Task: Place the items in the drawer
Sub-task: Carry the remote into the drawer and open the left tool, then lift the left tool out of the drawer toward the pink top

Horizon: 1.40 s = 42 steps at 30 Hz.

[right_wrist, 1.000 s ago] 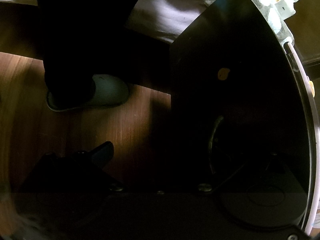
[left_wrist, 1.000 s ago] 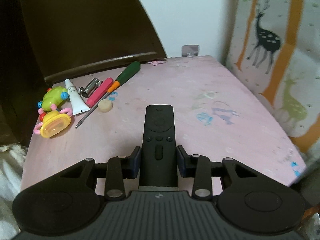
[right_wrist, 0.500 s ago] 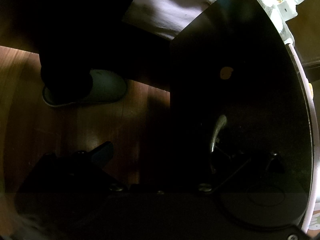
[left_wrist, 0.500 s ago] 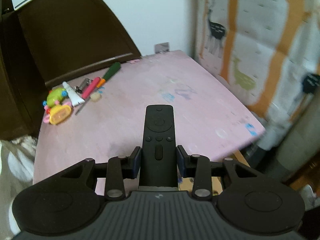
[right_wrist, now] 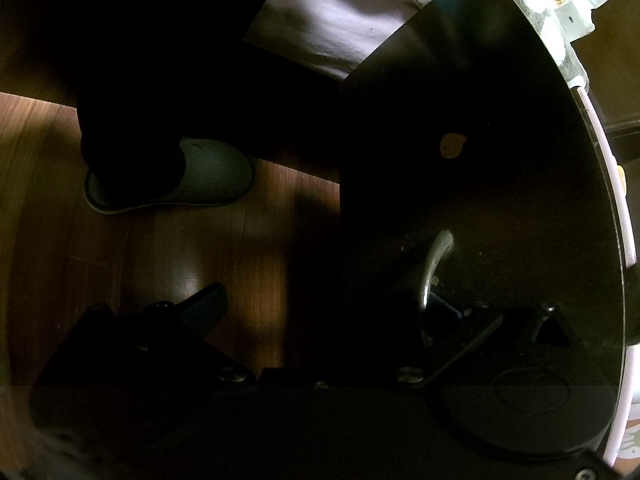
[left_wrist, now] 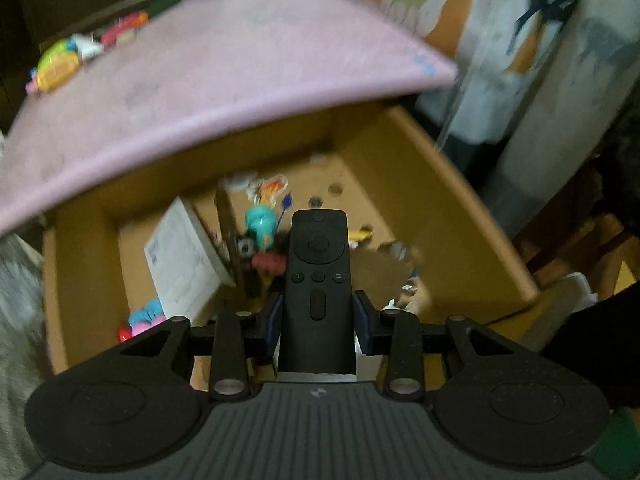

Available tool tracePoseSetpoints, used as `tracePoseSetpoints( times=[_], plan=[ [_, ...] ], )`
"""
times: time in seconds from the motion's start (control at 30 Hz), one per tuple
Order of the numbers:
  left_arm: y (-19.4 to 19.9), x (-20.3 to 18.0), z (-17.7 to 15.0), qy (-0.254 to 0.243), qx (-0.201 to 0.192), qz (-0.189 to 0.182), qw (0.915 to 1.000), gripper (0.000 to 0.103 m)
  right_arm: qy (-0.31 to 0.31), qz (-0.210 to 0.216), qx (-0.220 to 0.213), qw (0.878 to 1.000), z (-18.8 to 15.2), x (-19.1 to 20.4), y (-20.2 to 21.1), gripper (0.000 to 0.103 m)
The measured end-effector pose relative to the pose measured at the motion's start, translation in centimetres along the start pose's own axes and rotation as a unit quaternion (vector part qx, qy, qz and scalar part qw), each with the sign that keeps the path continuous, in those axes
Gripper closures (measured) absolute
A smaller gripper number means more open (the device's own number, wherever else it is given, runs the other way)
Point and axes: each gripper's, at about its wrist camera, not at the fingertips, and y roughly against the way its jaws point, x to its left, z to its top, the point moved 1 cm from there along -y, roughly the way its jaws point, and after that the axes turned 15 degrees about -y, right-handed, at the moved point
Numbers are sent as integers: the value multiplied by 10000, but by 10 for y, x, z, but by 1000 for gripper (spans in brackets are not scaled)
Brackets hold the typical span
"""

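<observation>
Left gripper (left_wrist: 318, 314): fingers clamped on a matte black slab-shaped remote (left_wrist: 318, 280), round pad and small buttons showing, no legible marking. Remote hangs above the open tan wooden drawer (left_wrist: 452, 200). Drawer contents blurred: white box (left_wrist: 180, 260) at 9 o'clock, print unreadable. Pink counter (left_wrist: 192, 76) at 12 o'clock. Right gripper (right_wrist: 320, 308): fingers wide apart beside a curved metal handle (right_wrist: 434, 264) on the dark drawer front; contact not discernible.

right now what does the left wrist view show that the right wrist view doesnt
Left wrist only: the left gripper shut on the remote, above the open drawer of clutter, under the pink tabletop.
Right wrist only: the right gripper, its jaws wide apart, at a metal handle on a dark panel; wood floor; a slipper.
Shared: nothing I can match.
</observation>
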Motion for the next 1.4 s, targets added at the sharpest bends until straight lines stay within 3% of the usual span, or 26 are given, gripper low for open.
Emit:
tracePoseSetpoints(
  times=[0.23,0.33,0.37,0.73,0.93,1.2,1.4],
  plan=[
    [-51,18,14,220,306,34,9993,65,36,16,-25,10000,0,0,0,0],
    [-51,19,14,228,213,56,9995,39,50,19,-27,10000,0,0,0,0],
    [-48,19,14,226,162,80,9996,39,48,17,-26,10000,0,0,0,0],
    [28,52,12,768,-581,329,9948,39,-28,-4,-48,10000,-2,0,3,0],
    [55,82,25,794,-1245,840,9855,39,-152,-3,-104,9998,-2,-1,4,0],
    [29,137,77,766,-1764,1280,9729,40,-250,-4,-200,9995,-4,-1,6,0],
    [-13,187,123,922,-1783,1537,9675,55,-172,12,-294,9994,-7,-1,7,0]
  ],
)
